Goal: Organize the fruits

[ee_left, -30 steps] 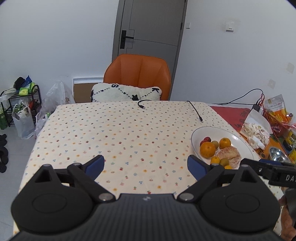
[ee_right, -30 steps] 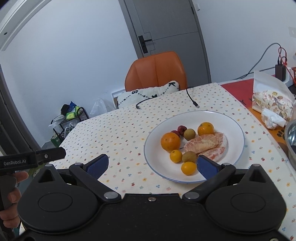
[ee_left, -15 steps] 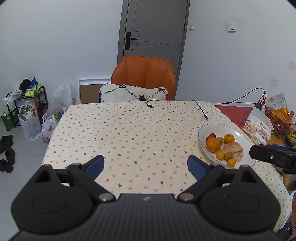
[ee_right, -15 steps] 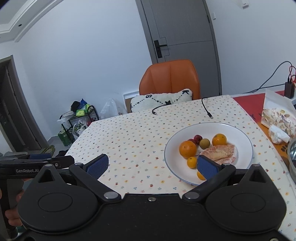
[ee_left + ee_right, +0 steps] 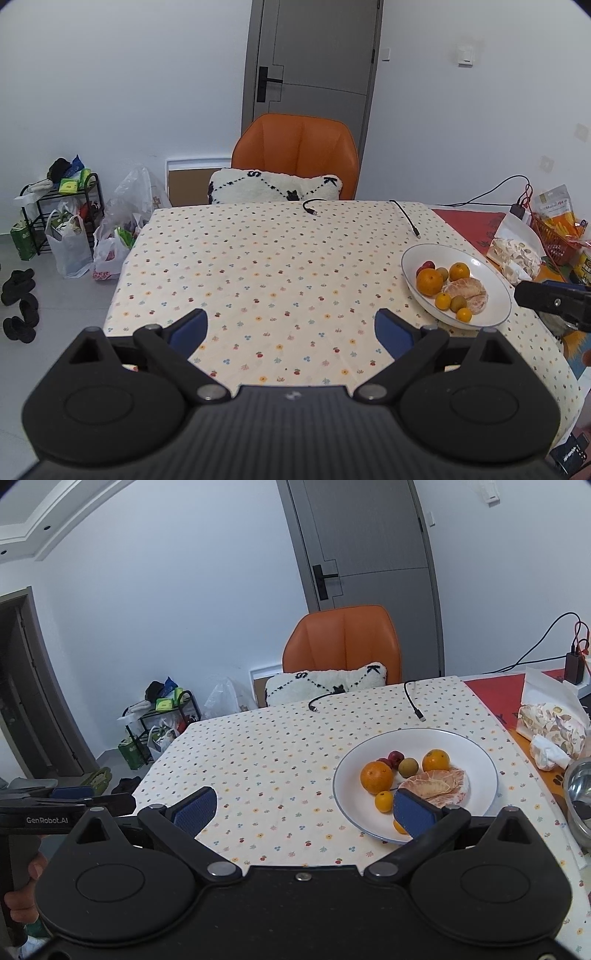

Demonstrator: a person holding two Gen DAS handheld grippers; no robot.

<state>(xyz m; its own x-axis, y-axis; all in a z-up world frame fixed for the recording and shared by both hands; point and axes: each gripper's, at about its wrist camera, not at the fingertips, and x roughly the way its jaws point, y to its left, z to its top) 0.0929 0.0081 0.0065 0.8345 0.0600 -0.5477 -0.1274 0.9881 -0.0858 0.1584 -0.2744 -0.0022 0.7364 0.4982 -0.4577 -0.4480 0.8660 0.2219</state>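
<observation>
A white plate [image 5: 495, 291] stands at the right side of the dotted tablecloth and also shows in the right wrist view [image 5: 476, 753]. It holds a big orange [image 5: 376, 777], a smaller orange [image 5: 436, 760], a peeled pomelo [image 5: 436, 788], red fruits [image 5: 394, 757], a kiwi [image 5: 408, 767] and small oranges [image 5: 383, 801]. My left gripper [image 5: 291, 330] is open and empty above the table's near edge, left of the plate. My right gripper [image 5: 303, 812] is open and empty, its right pad in front of the plate's near rim.
An orange chair [image 5: 295, 155] with a white pillow [image 5: 273, 186] stands behind the table. Two black cables [image 5: 404, 218] lie at the far edge. Snack bags [image 5: 550, 723] and a metal bowl [image 5: 580, 794] sit at the right. Bags and a rack [image 5: 59, 221] stand on the floor at the left.
Both grippers have pulled back and up from the table, so the plate looks smaller and farther. Both stay open and empty.
</observation>
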